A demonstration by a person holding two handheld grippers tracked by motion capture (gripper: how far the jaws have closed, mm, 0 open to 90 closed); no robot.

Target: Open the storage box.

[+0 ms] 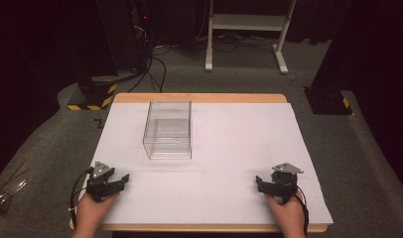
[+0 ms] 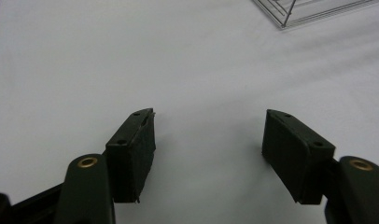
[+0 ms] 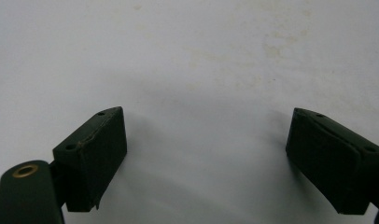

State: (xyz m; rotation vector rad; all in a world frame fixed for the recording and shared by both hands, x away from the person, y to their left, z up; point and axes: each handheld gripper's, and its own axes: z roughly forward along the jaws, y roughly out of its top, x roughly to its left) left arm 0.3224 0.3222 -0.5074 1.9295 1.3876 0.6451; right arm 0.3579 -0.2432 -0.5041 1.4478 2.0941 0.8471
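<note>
A clear plastic box (image 1: 168,130) stands open-topped on the white sheet (image 1: 229,148), a little left of the middle; its near corner (image 2: 290,14) reaches into the top of the left gripper view. My left gripper (image 1: 121,179) rests near the sheet's front left, held by a hand, jaws spread wide with nothing between them (image 2: 208,133). At the front right, my right gripper (image 1: 259,182) lies the same way, open over bare sheet (image 3: 206,135). Both sit well short of the box.
The sheet covers a wooden table (image 1: 199,97) on grey carpet. A white desk frame (image 1: 246,29) and cables (image 1: 155,64) stand beyond the far edge. Black posts with yellow-striped bases (image 1: 93,96) flank the table. Metal tools (image 1: 3,193) lie on the floor at left.
</note>
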